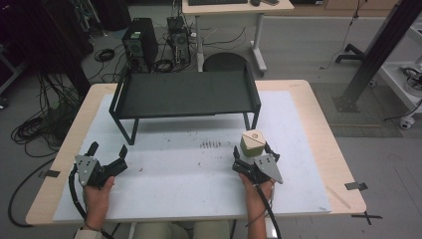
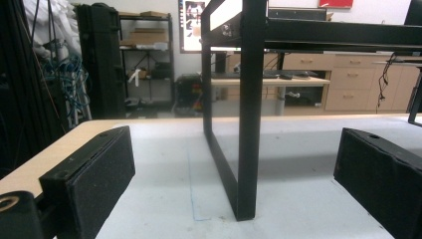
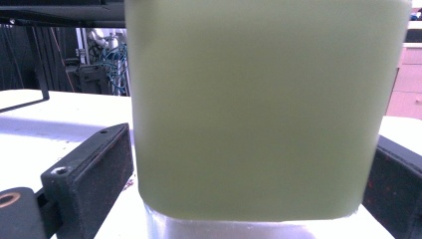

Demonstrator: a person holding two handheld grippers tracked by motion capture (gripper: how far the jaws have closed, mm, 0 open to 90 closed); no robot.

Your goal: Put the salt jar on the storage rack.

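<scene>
A: The green box [image 1: 252,143] stands upright on the white mat [image 1: 199,184], in front of the black shelf [image 1: 184,94], near its right leg. The right gripper [image 1: 254,158] has a jaw on each side of it. Closed on it?

B: I can't tell; the right gripper view shows the pads flanking it, contact unclear. I'd squeeze squarely on the flat sides, low down, before lifting.

A: And the left gripper [image 1: 107,152]?

B: Spread open, empty, in front of the shelf's left leg. Keep it clear.
</scene>
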